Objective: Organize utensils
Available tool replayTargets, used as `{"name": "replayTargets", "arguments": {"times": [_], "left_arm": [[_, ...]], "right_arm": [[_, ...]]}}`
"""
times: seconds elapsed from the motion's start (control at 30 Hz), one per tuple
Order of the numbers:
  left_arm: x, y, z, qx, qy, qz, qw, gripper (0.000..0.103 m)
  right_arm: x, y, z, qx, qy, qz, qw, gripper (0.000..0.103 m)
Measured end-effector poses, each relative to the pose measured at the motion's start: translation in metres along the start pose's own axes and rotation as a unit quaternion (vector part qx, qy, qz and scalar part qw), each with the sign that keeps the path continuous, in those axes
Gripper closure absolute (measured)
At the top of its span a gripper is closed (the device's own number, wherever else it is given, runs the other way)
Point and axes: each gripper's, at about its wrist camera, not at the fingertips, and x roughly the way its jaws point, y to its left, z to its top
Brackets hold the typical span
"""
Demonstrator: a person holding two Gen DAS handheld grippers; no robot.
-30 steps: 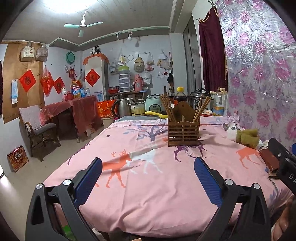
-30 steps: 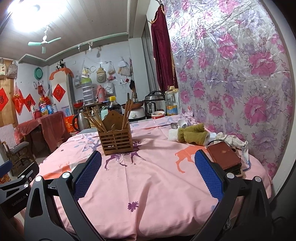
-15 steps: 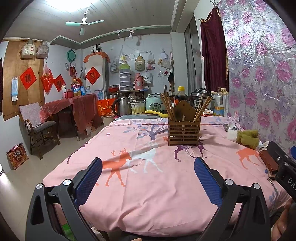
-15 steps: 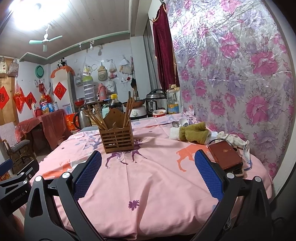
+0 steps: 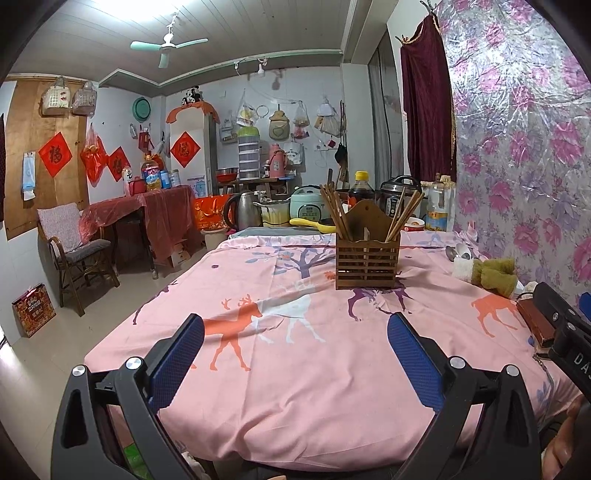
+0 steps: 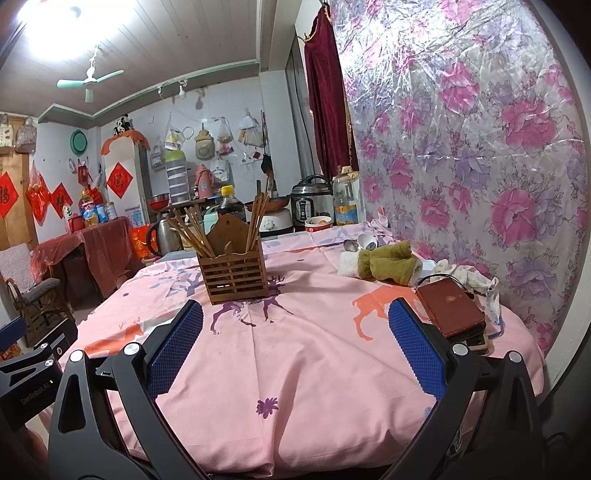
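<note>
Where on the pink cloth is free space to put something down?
Free: the near cloth between both open grippers and the wooden holder, and the left side. Crowded: the right edge, with the towel, spoons and brown wallet.

pink deer-print table [image 5: 295, 369], slatted wooden chopstick holder [image 5: 366, 266], folded towels [image 6: 384, 264], brown wallet [image 6: 448, 307]

A ceiling lamp [image 6: 55, 29] burns out to pure white at the upper left of the right wrist view and at the top edge of the left wrist view, washing the planks around it. The room is evenly and fairly brightly lit. Plastic sheeting [image 6: 461, 129] on the flowered wall catches streaks of glare. Soft shadow lies beside the wooden holder [image 5: 366, 266]. Fisheye bending curves walls and ceiling; black vignette fills the corners. Focus is sharp throughout.
</note>
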Motion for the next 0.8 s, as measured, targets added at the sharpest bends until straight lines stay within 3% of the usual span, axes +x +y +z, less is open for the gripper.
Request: {"name": "replayTargets", "arguments": {"times": [0.8], "left_arm": [[-0.0026,-0.001,0.0014,-0.006,-0.007,0.012,0.9999,0.006]], "right_arm": [[-0.0006,0.002,-0.0003,0.0,0.001,0.0,1.0,0.006]]}}
